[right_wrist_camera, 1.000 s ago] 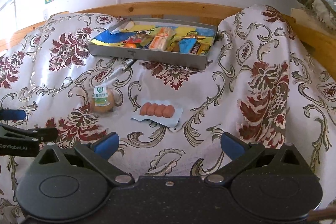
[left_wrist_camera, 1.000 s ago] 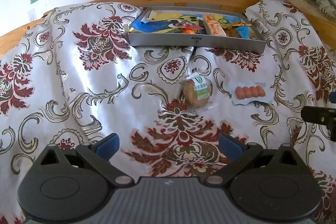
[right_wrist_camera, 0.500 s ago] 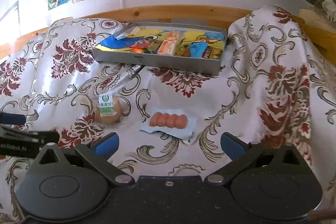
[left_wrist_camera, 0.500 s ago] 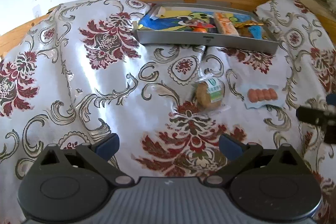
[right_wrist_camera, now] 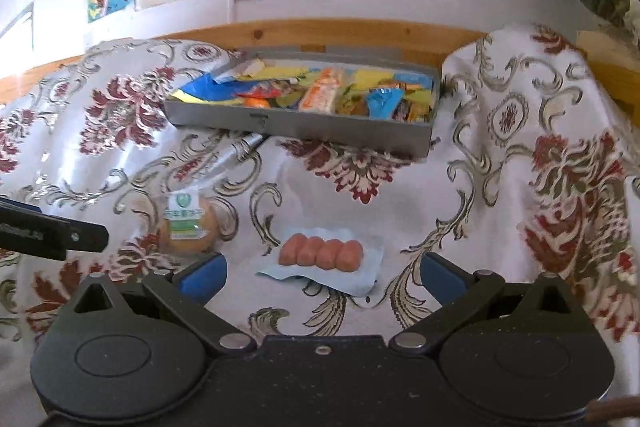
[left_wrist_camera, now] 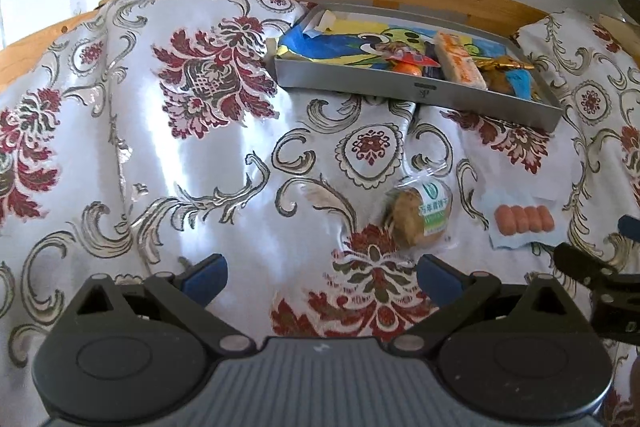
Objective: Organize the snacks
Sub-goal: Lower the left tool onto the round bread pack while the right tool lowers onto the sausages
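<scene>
A pack of small sausages (right_wrist_camera: 321,253) on pale blue wrapping lies on the floral cloth just ahead of my open right gripper (right_wrist_camera: 320,277), between its blue pads. Left of it sits a wrapped round biscuit (right_wrist_camera: 186,225) with a green label. In the left wrist view the biscuit (left_wrist_camera: 418,221) lies ahead and right of my open left gripper (left_wrist_camera: 320,277), and the sausage pack (left_wrist_camera: 524,220) sits further right. A grey tray (left_wrist_camera: 416,93) (right_wrist_camera: 300,125) holding several snack packets stands at the back. Both grippers hold nothing.
The floral cloth (left_wrist_camera: 180,155) covers the surface and rises in folds at the right (right_wrist_camera: 560,155). A wooden rail (right_wrist_camera: 320,31) and a wall with posters run behind the tray. The other gripper's tip shows at each view's side edge (left_wrist_camera: 588,269) (right_wrist_camera: 72,235).
Both grippers have moved forward and down toward the cloth; the sausage pack now lies close between the right gripper's fingers. The left view has shifted leftwards, so the biscuit sits further right.
</scene>
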A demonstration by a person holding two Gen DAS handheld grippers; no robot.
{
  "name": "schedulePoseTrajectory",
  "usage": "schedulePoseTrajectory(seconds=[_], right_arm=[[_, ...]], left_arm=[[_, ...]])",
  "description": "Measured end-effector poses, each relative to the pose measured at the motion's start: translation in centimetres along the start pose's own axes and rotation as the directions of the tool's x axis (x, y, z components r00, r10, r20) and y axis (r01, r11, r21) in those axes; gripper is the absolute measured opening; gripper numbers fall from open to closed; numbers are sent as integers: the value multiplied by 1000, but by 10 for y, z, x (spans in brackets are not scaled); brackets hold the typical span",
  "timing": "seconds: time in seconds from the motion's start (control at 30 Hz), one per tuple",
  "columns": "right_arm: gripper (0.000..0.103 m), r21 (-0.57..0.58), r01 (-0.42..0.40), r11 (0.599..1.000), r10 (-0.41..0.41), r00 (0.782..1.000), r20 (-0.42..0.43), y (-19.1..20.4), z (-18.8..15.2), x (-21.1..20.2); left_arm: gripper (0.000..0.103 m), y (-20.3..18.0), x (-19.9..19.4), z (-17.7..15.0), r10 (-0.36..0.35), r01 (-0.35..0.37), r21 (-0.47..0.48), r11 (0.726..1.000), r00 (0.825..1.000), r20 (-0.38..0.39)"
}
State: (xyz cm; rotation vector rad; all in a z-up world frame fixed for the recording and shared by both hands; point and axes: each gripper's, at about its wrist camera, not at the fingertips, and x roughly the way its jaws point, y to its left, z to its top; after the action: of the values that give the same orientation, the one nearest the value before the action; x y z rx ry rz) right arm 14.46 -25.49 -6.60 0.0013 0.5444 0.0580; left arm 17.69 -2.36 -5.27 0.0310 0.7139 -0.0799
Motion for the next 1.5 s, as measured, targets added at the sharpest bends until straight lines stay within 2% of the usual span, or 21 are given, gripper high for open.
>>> schedulePoseTrajectory(seconds=[0.2,0.33,0.47,0.77,0.9,1.33,1.5], right_arm=[[102,29,17,999,-16,999,-43,4,3,38],[102,32,21,999,-18,996,-84,7,5,65],[102,54,19,998,-14,994,-107,3,5,75],[102,-28,48,998,-52,991,-121,12,5,80],[102,-55,67,996,-73,988,-133,15,5,85],[102,-79,121,990,-130,983,-131,17,4,90],[102,-61,112,992,-119,983,-140,15,4,91]], left_arm=[[102,3,17,9,-40,40,40,998,999,1],[102,1,27,22,-87,89,59,994,996,-26],[102,-8,39,32,-132,137,87,987,990,-57],[102,-21,75,33,-229,231,-1,973,964,-134],[102,-19,81,36,-254,249,-48,967,960,-123],[100,-31,94,37,-225,217,-75,973,964,-143],[92,-30,95,35,-212,203,-78,976,968,-135]])
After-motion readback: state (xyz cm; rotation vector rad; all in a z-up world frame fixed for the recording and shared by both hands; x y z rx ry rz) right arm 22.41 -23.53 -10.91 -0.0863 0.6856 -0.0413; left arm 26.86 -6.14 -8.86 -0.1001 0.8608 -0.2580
